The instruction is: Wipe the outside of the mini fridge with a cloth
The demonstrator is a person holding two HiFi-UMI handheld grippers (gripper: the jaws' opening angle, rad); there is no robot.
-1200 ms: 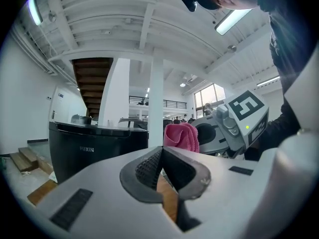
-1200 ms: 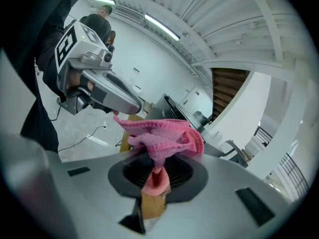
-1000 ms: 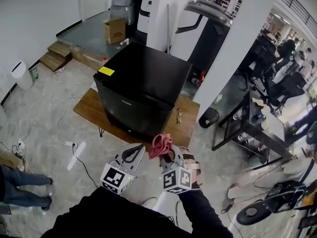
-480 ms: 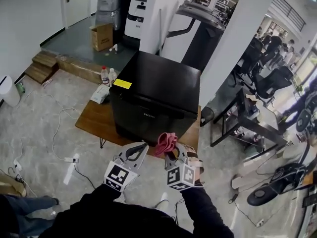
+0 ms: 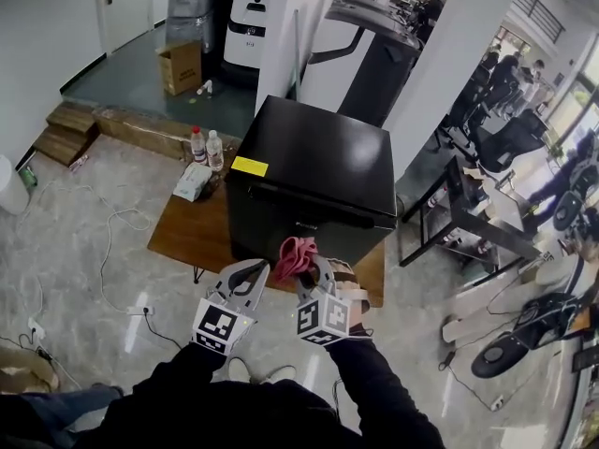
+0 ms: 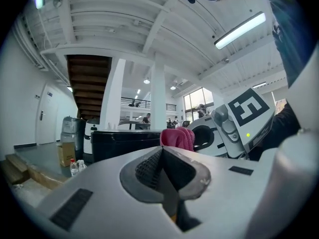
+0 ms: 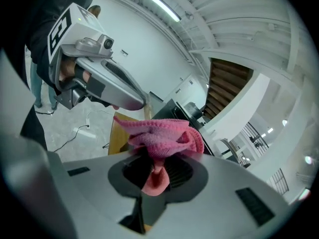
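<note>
Showing, near to far: person's dark sleeves (image 5: 281, 410) at bottom of head view, both grippers held fwd side by side.

(a) R gripper (image 5: 306, 262) (image 7: 157, 169): jaws clamped on a pink cloth (image 5: 296, 251) (image 7: 162, 136). A fold of the fabric is pinched between the pads and the rest is bunched above the jaw tips. Marker cube faces the head camera.

(b) L gripper (image 5: 251, 272) (image 6: 164, 166): jaws pressed together, nothing between them. It sits just left of the R gripper, tips near the cloth but apart from it. In L gripper view the cloth (image 6: 177, 137) shows just beyond the jaw tips, w/ the R gripper (image 6: 234, 126) body at right.

(c) Mini fridge (image 5: 314, 171) (image 6: 124, 141): black, door shut, directly ahead of both grippers. It stands on a low wooden table (image 5: 192, 237). A yellow label (image 5: 250, 166) lies on the near-left corner of its top. In head view the cloth overlaps the lower front of the fridge; contact can't be told.

(d) Table's left part: white packet (image 5: 193, 181), and two clear bottles (image 5: 206, 145) upright beside the fridge's left side.

(e) Background: white cable (image 5: 108, 241) trailing over the pale floor (image 5: 75, 213) at left; open cardboard box (image 5: 181, 66) further back on a darker raised area.
</note>
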